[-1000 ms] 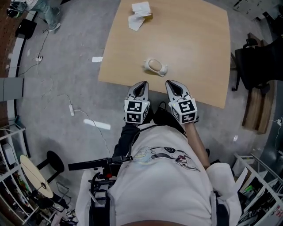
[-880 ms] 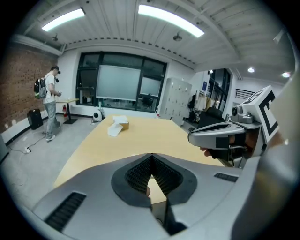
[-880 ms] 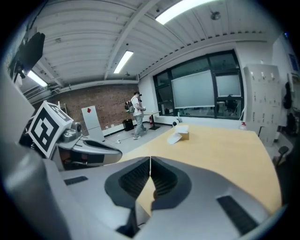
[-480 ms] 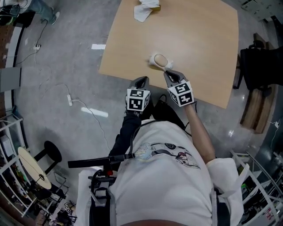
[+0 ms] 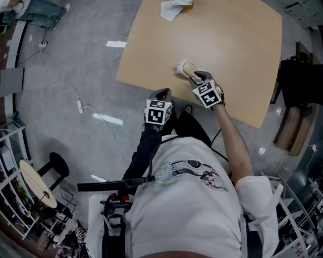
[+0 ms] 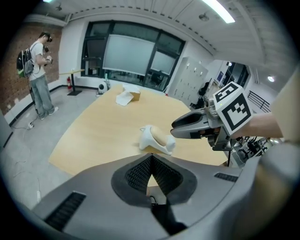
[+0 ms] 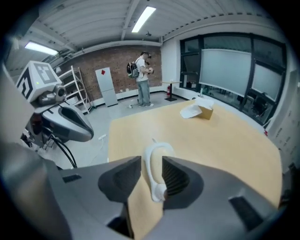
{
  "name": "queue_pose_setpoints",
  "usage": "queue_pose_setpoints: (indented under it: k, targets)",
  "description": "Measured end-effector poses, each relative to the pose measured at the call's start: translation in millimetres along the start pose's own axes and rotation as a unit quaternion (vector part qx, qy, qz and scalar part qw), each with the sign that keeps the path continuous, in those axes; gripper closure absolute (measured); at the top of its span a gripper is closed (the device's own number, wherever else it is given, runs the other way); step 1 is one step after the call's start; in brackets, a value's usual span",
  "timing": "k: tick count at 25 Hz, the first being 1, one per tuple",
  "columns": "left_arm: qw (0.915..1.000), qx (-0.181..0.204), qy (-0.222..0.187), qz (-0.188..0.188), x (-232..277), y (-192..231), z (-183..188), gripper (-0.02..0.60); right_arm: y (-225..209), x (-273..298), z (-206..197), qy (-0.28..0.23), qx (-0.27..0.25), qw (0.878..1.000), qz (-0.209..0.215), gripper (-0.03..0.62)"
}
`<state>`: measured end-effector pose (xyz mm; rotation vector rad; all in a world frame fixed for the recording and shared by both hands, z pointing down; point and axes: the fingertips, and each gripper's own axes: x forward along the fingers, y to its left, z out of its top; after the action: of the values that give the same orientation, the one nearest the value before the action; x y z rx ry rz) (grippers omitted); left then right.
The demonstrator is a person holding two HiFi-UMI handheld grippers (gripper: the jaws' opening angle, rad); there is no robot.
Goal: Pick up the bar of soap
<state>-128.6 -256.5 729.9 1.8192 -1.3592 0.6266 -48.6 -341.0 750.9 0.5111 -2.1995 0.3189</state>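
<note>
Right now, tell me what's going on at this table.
A person works a tool in each hand. The right tool has just been opening its jaws; the bar of soap in its white dish lines up between them on the table, not gripped. The left tool is shut and empty.

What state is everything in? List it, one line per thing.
bar of soap: lying in its dish, not lifted.
soap dish: standing on the table, its near end between the right jaws.
right gripper: open, jaws just been opening, astride the dish, no grip yet.
left gripper: shut, empty.
tissue: crumpled, at the table's far end.
</note>
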Motion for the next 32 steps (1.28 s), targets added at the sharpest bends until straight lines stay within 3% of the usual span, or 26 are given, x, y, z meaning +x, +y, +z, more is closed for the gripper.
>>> queue_pose_setpoints:
  k: [4, 16, 23, 32]
  targets:
    - [0.9999, -0.007, 0.009, 0.003, 2.6, 9.8, -5.9, 0.58, -9.1, 21.0, -10.3, 0.041, -0.03, 0.999, 0.001, 0.431]
    - [0.9994, -0.022, 0.025, 0.01, 8.4, 27.0, -16.2, 0.58, -23.7, 61.7, -22.8, 0.094, -0.064, 0.993, 0.026, 0.35]
    - [0.9987, -0.035, 0.028, 0.022, -0.5, 39.2, -27.3, 0.58, -26.4, 73.5, -28.3, 0.125, -0.09, 0.988, 0.031, 0.347]
    - [0.9981, -0.045, 0.029, 0.03, -8.4, 49.2, -35.5, 0.58, -29.0, 79.2, -30.8, 0.126, -0.076, 0.988, 0.046, 0.347]
